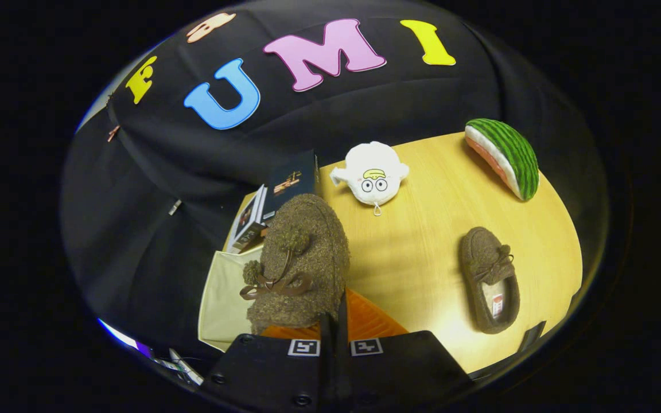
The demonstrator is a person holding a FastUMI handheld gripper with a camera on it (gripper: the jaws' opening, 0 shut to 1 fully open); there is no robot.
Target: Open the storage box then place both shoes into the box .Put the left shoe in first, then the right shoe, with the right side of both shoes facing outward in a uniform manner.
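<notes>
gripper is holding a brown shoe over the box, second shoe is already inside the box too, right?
Not quite. The gripper does hold a brown shoe over the box, its fingers closed on the shoe's heel end. But the second shoe is not in the box: the gripper view shows it lying on the table, off to the right, sole down.

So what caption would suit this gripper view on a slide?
Gripper shut on fuzzy brown shoe above cream storage box; second brown shoe waits on wooden table.
</notes>
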